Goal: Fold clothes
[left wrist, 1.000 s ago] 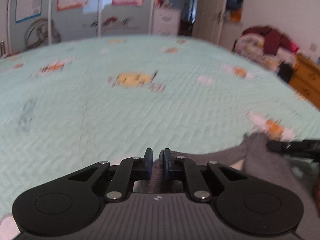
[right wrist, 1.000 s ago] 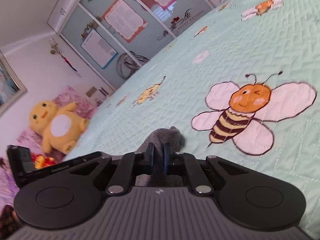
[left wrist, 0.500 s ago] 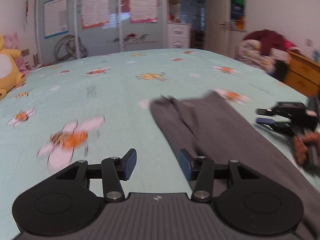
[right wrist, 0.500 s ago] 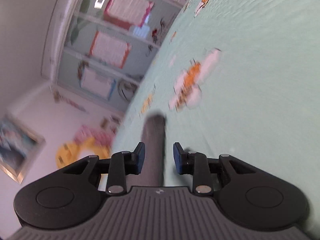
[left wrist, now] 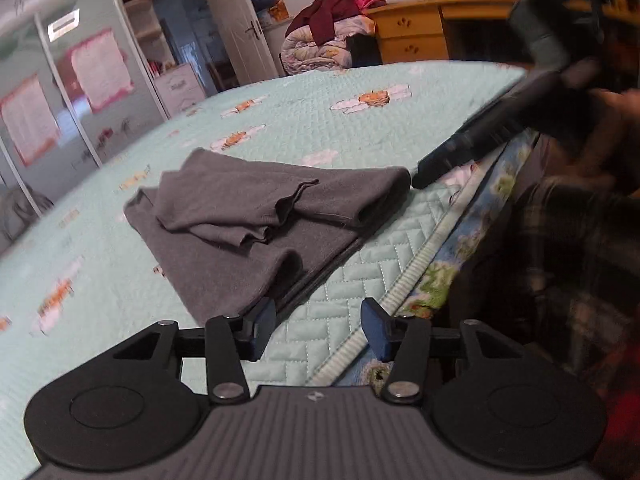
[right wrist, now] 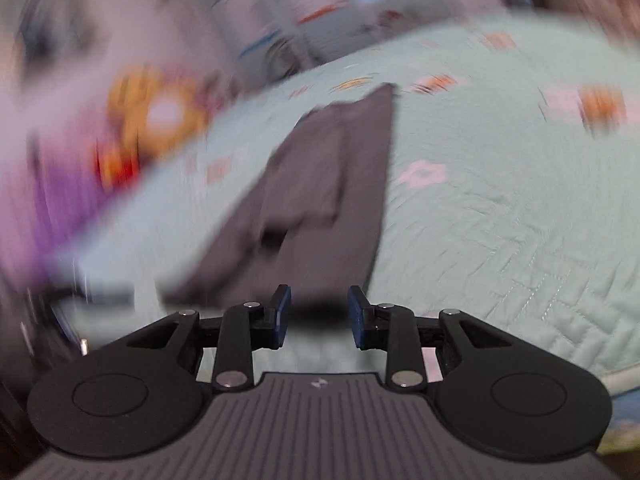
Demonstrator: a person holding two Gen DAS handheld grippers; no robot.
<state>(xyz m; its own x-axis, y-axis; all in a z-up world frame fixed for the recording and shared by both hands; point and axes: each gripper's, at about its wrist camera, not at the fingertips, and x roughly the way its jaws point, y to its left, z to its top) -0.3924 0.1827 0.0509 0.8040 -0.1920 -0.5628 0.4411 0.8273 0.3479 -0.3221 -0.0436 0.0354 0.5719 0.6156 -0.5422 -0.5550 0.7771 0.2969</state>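
Note:
A grey knit garment (left wrist: 256, 216) lies folded in layers on the mint quilted bedspread (left wrist: 100, 280), close to the bed's near edge. My left gripper (left wrist: 318, 330) is open and holds nothing, hovering just off the garment's near corner over the bed edge. In the blurred right wrist view the same grey garment (right wrist: 320, 200) stretches away from my right gripper (right wrist: 318, 316), which is open and holds nothing just short of its near end. The right gripper's dark body (left wrist: 480, 140) also shows in the left wrist view, beyond the garment's far end.
The bed's side (left wrist: 452, 264) with a printed sheet drops off to the right. A wooden desk (left wrist: 416, 36) and a pile of bedding and clothes (left wrist: 320, 44) stand behind the bed. A yellow plush toy (right wrist: 152, 120) sits blurred at the left.
Both grippers were shut on the grey garment a second ago, then let go and pulled back. The garment now lies folded on the bed, and both cameras have swung round.

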